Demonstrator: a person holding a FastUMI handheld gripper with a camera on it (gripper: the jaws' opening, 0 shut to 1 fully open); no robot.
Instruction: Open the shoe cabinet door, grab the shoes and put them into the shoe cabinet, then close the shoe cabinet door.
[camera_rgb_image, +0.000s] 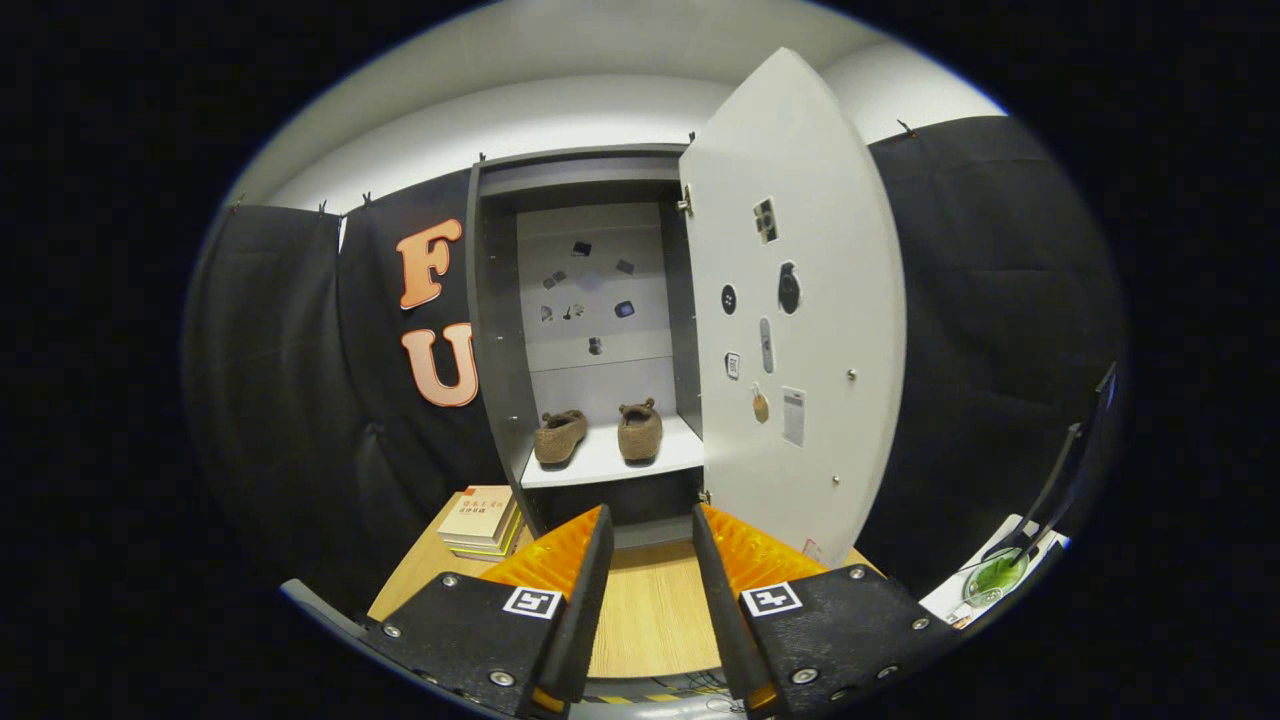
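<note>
Gripper (650, 535) released, empty; brown shoes (598, 435) shelved inside cabinet (500, 330); door (800, 250) open; stickers illegible.

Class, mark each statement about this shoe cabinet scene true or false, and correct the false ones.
1. The grey shoe cabinet's white door is shut. False: it stands open.
2. Two brown woolly shoes sit on the white cabinet shelf. True.
3. The gripper has its jaws shut on a shoe. False: they are open and hold nothing, with only the wooden tabletop between them.
4. A stack of books lies on the tabletop beside the cabinet. True.
5. The shoes lie on the tabletop just ahead of the orange fingers. False: they are beyond them, inside the cabinet.
</note>
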